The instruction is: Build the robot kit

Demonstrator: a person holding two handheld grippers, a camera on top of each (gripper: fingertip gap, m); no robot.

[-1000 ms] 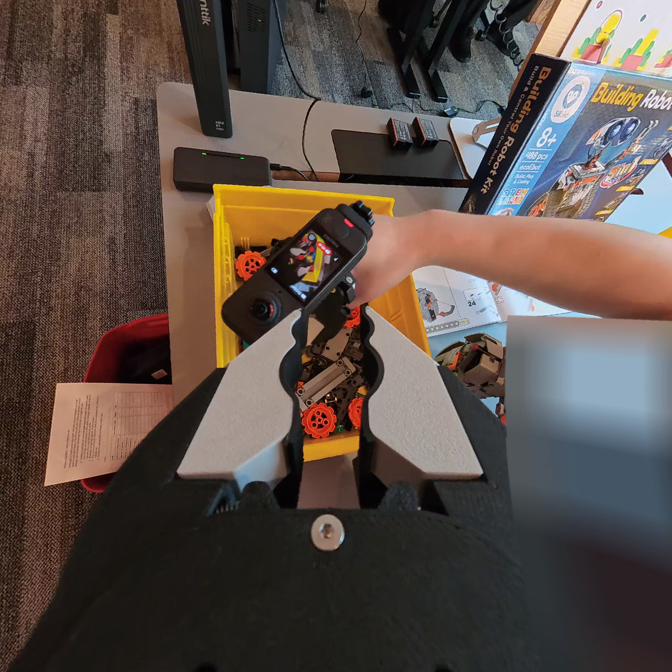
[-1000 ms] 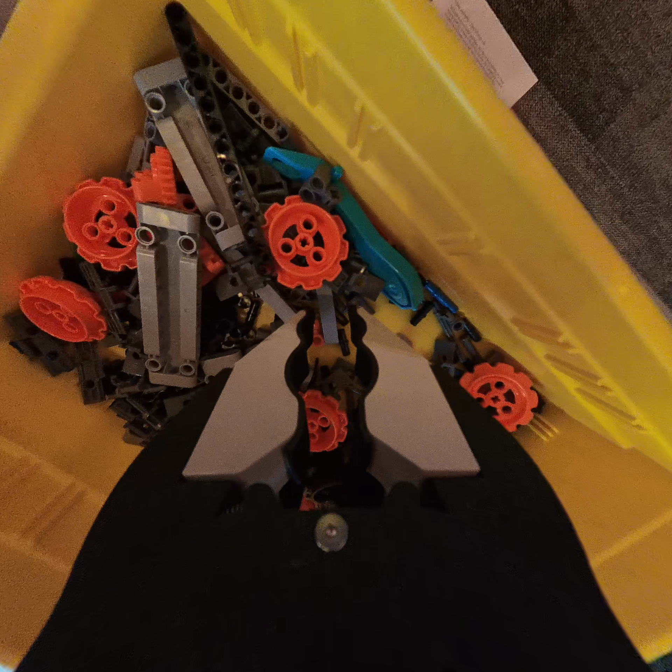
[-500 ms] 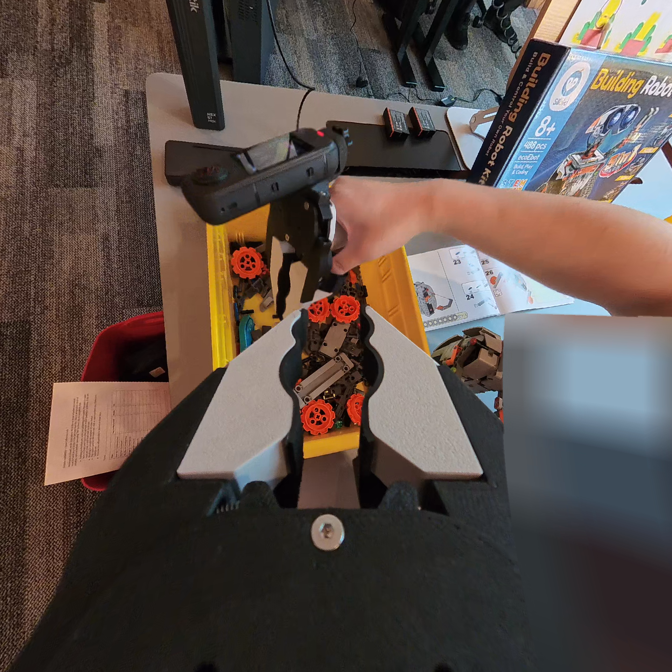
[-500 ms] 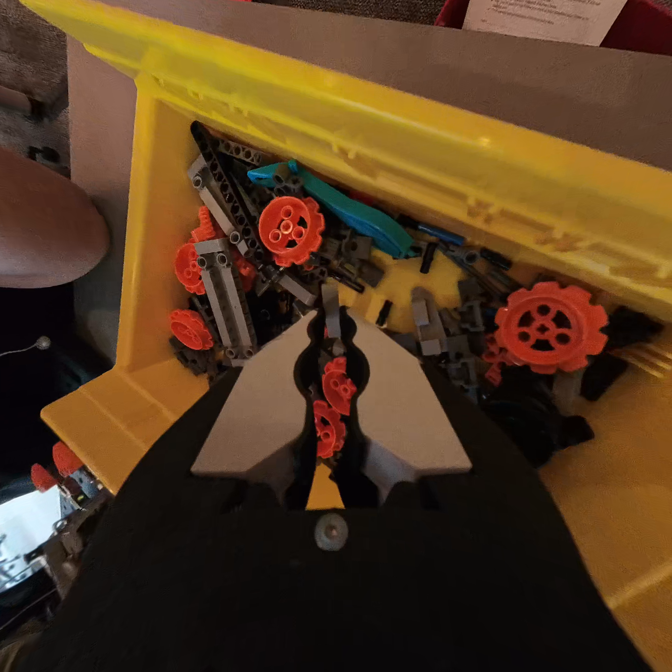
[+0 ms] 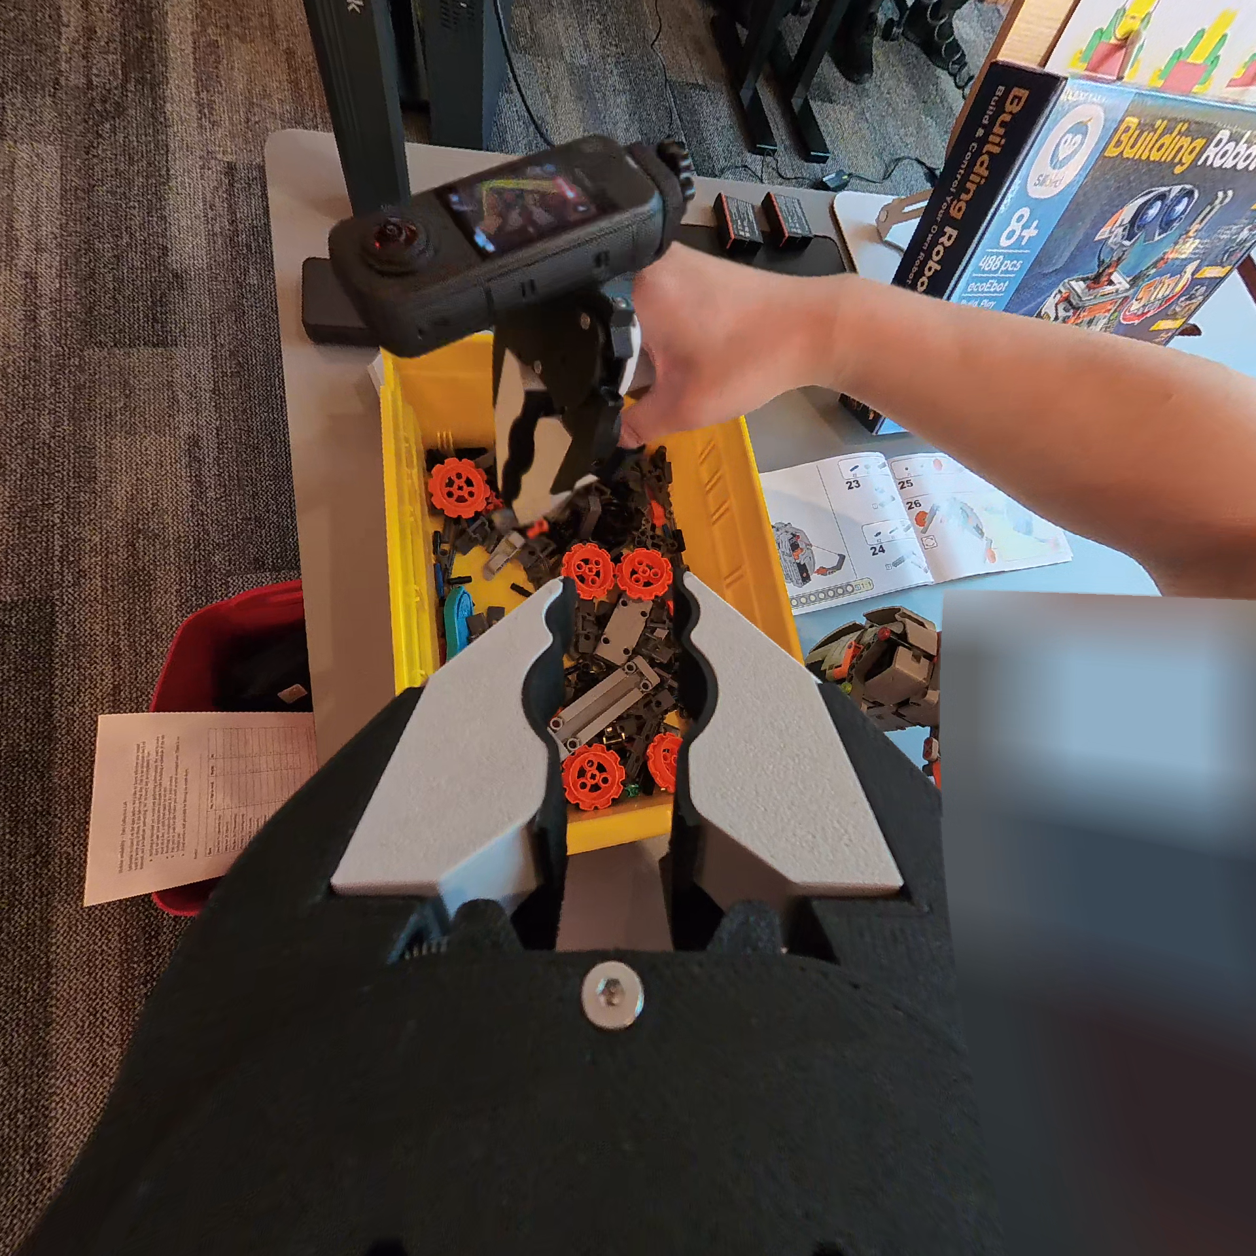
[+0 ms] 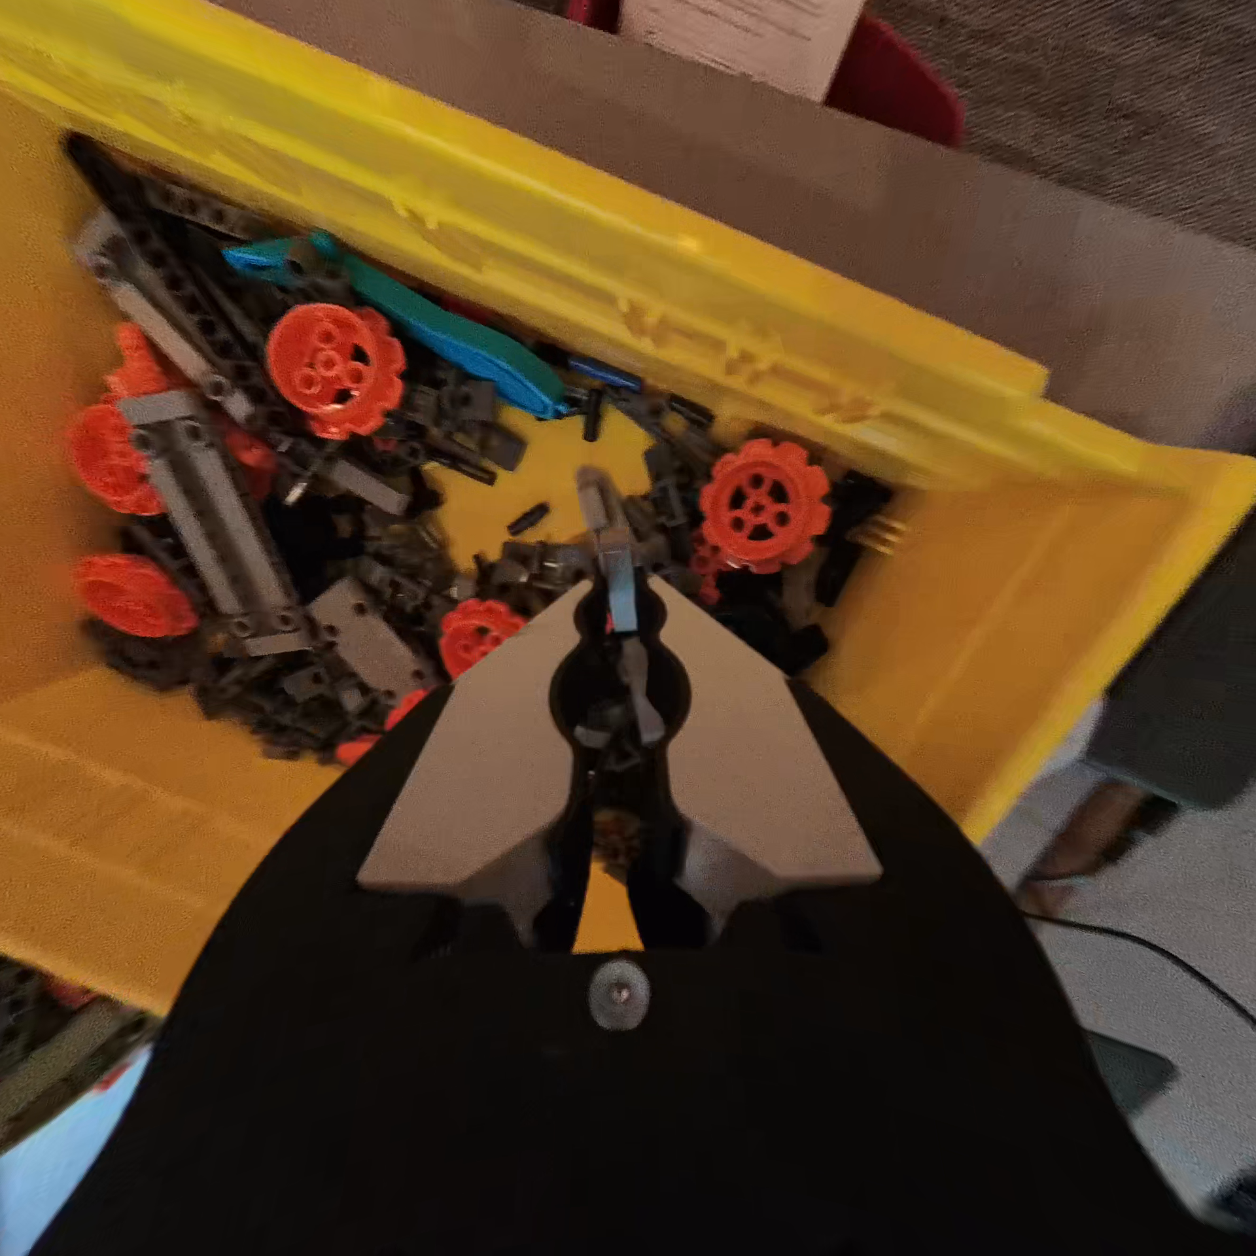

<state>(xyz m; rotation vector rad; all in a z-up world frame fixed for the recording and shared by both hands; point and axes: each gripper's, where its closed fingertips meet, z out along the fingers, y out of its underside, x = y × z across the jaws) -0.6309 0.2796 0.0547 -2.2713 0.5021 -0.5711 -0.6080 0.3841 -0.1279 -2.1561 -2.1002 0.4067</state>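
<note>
The right tongs point(image 6: 617, 598) pinch a thin grey piece point(image 6: 622, 591) over the yellow bin point(image 6: 612, 285), a slight hold that could slip; the left tongs point(image 5: 617, 598) hang wide, holding nothing.

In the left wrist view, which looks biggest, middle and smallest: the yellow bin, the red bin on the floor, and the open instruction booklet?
Largest to smallest as they look:
1. yellow bin
2. instruction booklet
3. red bin, though paper and the table hide part of it, and it sits lower, farther from the camera, so its rank against the booklet is unsure.
</note>
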